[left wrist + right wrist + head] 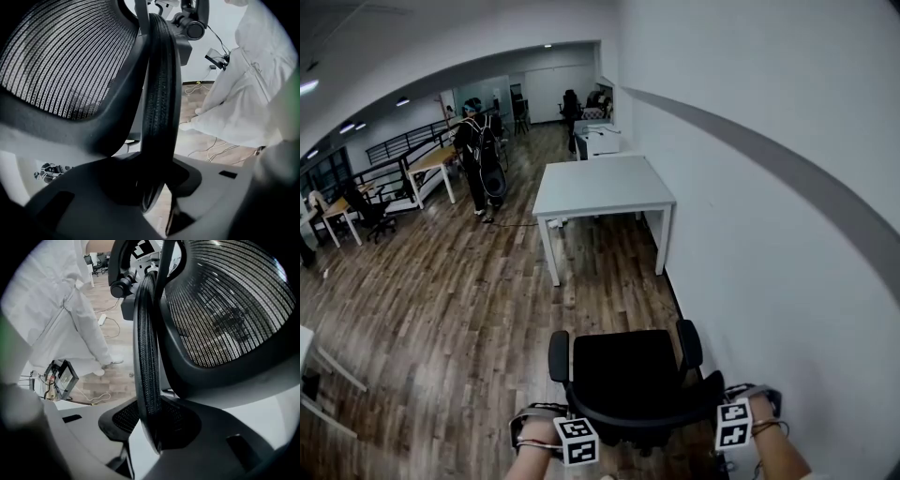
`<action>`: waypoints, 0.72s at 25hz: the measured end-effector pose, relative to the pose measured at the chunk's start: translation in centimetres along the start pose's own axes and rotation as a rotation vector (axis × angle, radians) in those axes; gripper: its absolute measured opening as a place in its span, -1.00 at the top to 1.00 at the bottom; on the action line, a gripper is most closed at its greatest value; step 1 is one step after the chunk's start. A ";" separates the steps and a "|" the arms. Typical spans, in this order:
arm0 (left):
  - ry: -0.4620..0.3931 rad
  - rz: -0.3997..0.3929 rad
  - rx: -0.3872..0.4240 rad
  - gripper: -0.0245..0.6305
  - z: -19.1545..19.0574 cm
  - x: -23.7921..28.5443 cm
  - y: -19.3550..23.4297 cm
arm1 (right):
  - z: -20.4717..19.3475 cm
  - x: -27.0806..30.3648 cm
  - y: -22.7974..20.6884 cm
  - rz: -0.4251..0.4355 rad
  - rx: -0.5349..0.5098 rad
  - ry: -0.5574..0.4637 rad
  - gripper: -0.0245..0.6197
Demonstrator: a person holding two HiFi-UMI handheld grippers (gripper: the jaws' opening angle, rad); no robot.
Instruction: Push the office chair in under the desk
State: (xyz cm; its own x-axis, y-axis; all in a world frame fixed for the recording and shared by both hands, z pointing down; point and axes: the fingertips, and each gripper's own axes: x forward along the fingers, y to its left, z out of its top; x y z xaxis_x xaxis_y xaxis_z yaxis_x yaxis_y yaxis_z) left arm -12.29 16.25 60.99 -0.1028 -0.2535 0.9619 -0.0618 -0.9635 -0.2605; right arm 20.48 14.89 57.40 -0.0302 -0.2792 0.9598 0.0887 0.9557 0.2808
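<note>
Both clamped: left gripper point(154, 194) and right gripper point(151, 434) pinch the backrest rim point(158, 93) of the office chair point(623, 370), desk point(600, 187) well ahead.

The office chair point(628, 375) is showing woven black mesh on a matt plastic frame. The white desk point(600, 186) is looking smooth and matt; the wood-plank floor point(459, 300) is gleaming faintly.

Black mesh-backed office chair point(628, 375) on wood-plank floor point(469, 309), white wall point(750, 234) at its right, white rectangular desk point(600, 187) well ahead beside that wall.
</note>
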 end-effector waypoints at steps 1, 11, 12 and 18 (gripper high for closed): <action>-0.003 0.000 0.002 0.57 -0.2 0.2 0.7 | 0.2 0.2 -0.7 0.001 0.002 0.001 0.51; -0.006 0.014 0.026 0.57 -2.3 2.2 6.5 | 2.4 1.6 -5.7 -0.014 0.023 0.010 0.51; -0.005 0.016 0.026 0.57 -2.4 2.3 7.0 | 2.5 1.7 -6.2 -0.015 0.022 0.009 0.51; -0.001 0.012 0.021 0.57 -3.3 2.9 8.9 | 3.2 2.4 -8.4 -0.017 0.020 0.015 0.51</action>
State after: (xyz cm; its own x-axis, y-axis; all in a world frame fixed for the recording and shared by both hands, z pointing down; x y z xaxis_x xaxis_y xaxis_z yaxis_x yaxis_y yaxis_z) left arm -16.38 7.18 61.18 -0.1026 -0.2648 0.9588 -0.0401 -0.9620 -0.2700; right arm 16.44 6.50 57.30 -0.0163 -0.2962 0.9550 0.0682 0.9525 0.2967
